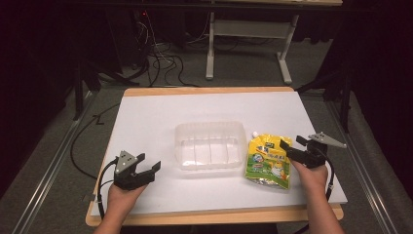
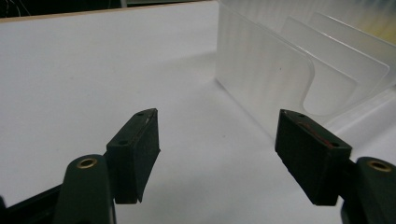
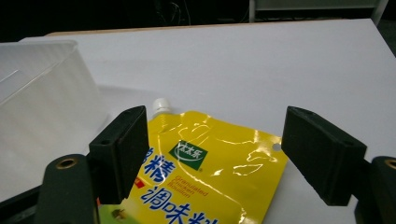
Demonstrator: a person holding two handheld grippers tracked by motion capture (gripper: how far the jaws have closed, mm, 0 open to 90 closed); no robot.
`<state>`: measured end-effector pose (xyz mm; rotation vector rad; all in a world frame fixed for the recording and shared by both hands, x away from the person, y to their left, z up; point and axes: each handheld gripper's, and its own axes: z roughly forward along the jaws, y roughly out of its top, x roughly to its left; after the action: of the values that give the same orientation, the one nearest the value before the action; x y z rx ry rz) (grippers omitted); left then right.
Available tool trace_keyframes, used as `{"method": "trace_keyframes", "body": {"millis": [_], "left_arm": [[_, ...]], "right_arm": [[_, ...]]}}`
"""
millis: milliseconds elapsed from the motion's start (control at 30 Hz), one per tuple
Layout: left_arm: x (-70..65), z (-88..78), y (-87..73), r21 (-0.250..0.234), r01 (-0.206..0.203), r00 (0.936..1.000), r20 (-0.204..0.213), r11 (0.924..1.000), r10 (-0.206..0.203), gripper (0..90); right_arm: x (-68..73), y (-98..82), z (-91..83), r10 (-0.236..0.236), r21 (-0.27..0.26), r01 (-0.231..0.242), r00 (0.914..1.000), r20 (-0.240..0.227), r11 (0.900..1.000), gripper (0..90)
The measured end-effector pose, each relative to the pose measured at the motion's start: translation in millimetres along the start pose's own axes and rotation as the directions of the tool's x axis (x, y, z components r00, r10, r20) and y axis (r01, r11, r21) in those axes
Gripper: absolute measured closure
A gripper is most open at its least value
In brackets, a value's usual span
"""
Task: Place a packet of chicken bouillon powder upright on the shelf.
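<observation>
A shiny yellow plastic pouch (image 1: 269,162) with a small white screw cap (image 3: 160,105) at one corner lies flat on the white counter (image 1: 156,117). Its skin is smooth and crinkly, with green and white print and a picture of food. It lies just to the right of a clear plastic tub (image 1: 210,145).

The tub is a soft-cornered box with cloudy see-through walls. Thin clear walls inside split it into slots. Nothing lies in the slots.

The right gripper (image 1: 287,146) is black and hard, with a grey three-cornered plate (image 1: 327,140) on top. Its fingers (image 3: 120,149) are flat black blocks and stand wide apart above the top end of the pouch. They do not press on it.

The left gripper (image 1: 148,163) sits low near the front left of the counter, well apart from the pouch. Its fingers (image 2: 136,149) are wide too and hold nothing. They point toward the side of the tub.

The counter has a pale wooden edge. Behind it the room is dark, with a grey floor, black cables (image 1: 160,61) and the legs of a grey table (image 1: 246,46).
</observation>
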<state>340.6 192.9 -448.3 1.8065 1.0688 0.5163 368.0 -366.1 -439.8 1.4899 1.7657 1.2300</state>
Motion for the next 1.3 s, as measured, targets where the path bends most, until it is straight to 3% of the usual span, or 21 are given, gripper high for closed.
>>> {"method": "trace_keyframes", "body": {"millis": [233,433,500,967,1067,1133,1200,1300], "left_arm": [[-0.4,-2.9,-1.4,0.000,-0.007,1.0000,0.001,1.0000,0.007,31.4],[1.5,-5.1,-3.5,-0.001,-0.001,1.0000,0.000,1.0000,0.001,31.6],[2.2,-5.6,-4.3,0.003,0.000,1.0000,-0.001,1.0000,0.000,31.7],[0.8,-7.5,-6.5,0.010,-0.008,1.0000,0.002,0.9999,0.008,31.7],[1.0,-7.9,-6.8,0.008,-0.007,1.0000,0.002,0.9999,0.007,31.7],[1.2,-7.8,-6.9,0.009,-0.006,1.0000,0.002,0.9999,0.006,31.7],[1.2,-7.6,-6.9,0.010,-0.008,1.0000,0.003,0.9999,0.008,31.7],[0.7,-7.4,-6.8,0.011,-0.012,0.9999,0.004,0.9999,0.012,31.7]], "right_arm": [[-23.3,-0.6,18.8,0.073,0.039,-0.073,0.9973,0.001,0.997,23.9],[-37.3,1.9,30.7,0.138,0.069,-0.139,0.9903,0.016,0.988,25.9],[-43.1,1.1,37.6,0.172,0.092,-0.173,0.9849,0.020,0.981,27.7],[-51.0,-1.4,53.8,0.261,0.182,-0.254,0.9651,-0.016,0.950,32.6],[-54.7,-4.8,55.8,0.297,0.201,-0.285,0.9540,-0.037,0.937,36.1],[-55.2,-4.9,55.4,0.301,0.202,-0.287,0.9526,-0.041,0.936,37.2],[-55.8,-5.8,55.4,0.319,0.206,-0.300,0.9452,-0.069,0.932,40.4],[-55.5,-6.4,54.9,0.315,0.204,-0.294,0.9455,-0.081,0.934,42.5]]}}
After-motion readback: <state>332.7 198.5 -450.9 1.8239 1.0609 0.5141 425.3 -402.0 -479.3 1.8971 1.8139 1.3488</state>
